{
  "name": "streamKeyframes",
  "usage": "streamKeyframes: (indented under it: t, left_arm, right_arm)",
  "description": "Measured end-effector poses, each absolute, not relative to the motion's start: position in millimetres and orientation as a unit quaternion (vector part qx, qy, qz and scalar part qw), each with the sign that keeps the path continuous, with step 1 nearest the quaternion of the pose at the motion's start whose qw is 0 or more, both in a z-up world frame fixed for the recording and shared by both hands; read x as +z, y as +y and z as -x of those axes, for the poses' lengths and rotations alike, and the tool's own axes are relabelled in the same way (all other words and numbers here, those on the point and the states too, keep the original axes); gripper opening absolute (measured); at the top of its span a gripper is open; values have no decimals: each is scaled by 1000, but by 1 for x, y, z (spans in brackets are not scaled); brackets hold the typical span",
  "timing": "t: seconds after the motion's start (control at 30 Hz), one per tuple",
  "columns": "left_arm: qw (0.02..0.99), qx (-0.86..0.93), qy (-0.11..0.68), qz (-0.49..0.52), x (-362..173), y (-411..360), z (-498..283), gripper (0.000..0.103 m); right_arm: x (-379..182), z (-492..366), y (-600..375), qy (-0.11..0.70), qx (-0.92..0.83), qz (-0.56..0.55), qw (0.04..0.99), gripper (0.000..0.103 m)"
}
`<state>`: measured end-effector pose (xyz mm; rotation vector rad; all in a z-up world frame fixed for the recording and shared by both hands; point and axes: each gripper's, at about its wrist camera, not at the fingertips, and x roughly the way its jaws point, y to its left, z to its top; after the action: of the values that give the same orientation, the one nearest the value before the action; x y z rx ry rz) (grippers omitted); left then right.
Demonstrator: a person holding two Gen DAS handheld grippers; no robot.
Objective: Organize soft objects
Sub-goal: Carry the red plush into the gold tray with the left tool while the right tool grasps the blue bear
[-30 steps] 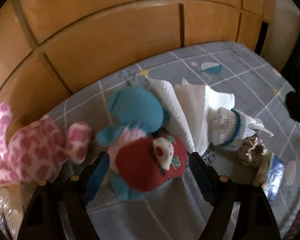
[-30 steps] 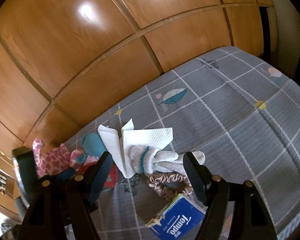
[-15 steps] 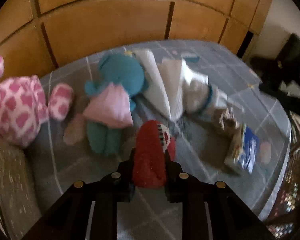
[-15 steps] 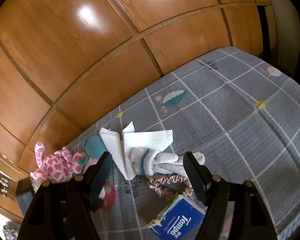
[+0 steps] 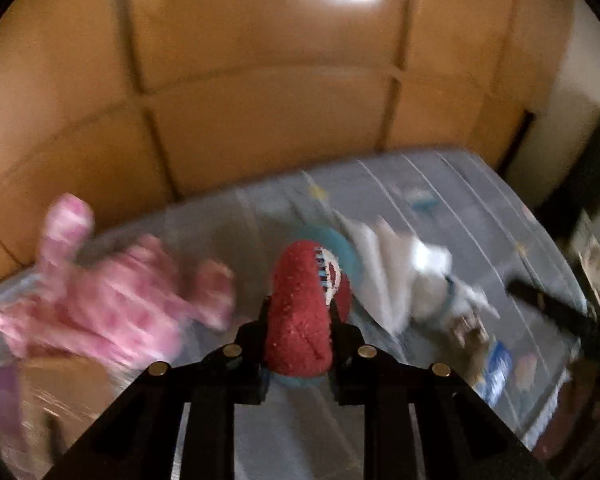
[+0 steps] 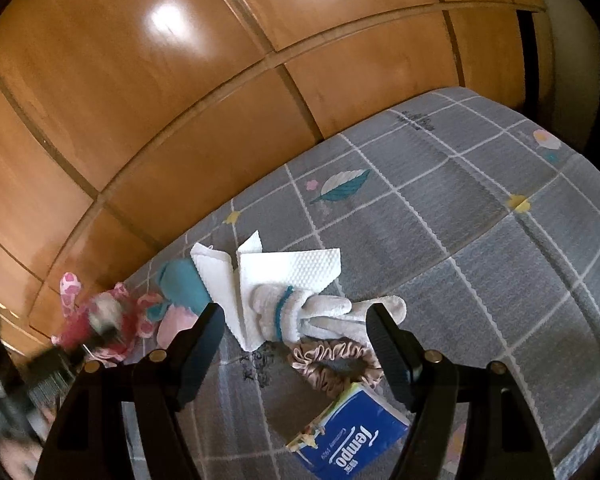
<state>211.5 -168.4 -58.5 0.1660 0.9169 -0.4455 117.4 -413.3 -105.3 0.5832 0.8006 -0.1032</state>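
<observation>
My left gripper is shut on a red plush toy with a white face patch and holds it up above the grey bedspread. Behind the toy lies a teal plush, and to its left a pink-and-white plush. My right gripper stands open and still, with nothing between its fingers, over rolled white socks with a teal band. A white paper towel lies under the socks, and a pink scrunchie lies in front of them.
A blue Tempo tissue pack lies near the bed's front edge. Wooden wardrobe doors rise right behind the bed. The right half of the bedspread is bare fabric. A cardboard box sits at the lower left.
My left gripper shut on the red plush toy, lifted it off the teal plush and carried it up and toward the pink plush. The right gripper stayed where it was.
</observation>
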Motion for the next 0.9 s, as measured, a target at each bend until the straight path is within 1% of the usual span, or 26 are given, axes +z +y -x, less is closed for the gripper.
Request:
streamKeyframes:
  t: [0.17,0.27,0.5,0.67,0.83,0.9]
  left_arm:
    - [893,-145,423,-57,-28,-117,-249,22]
    - [905,-93,414,-30,-7,-65,-270,22]
    - [922,5,387,-2,21,46,-271,22]
    - [919,49,391,25,12,116,-247,22]
    - [915,72,392,67,-13,162,-202,22]
    - [913,78,391,86,-22,178,-173,22]
  right_arm:
    - [-107,-118,-412,389,-50,-276,878,74]
    - [-108,-118,-411,391,-51,-274,877,74]
    - [-108,-120,-406,397,-48,-262,878,74]
    - [-109,-121,-399,403,-44,-246,880,74]
    - [-112,-125,-391,416,-41,-226,880,74]
    - [-113,-126,-387,421,-40,-215,880,74]
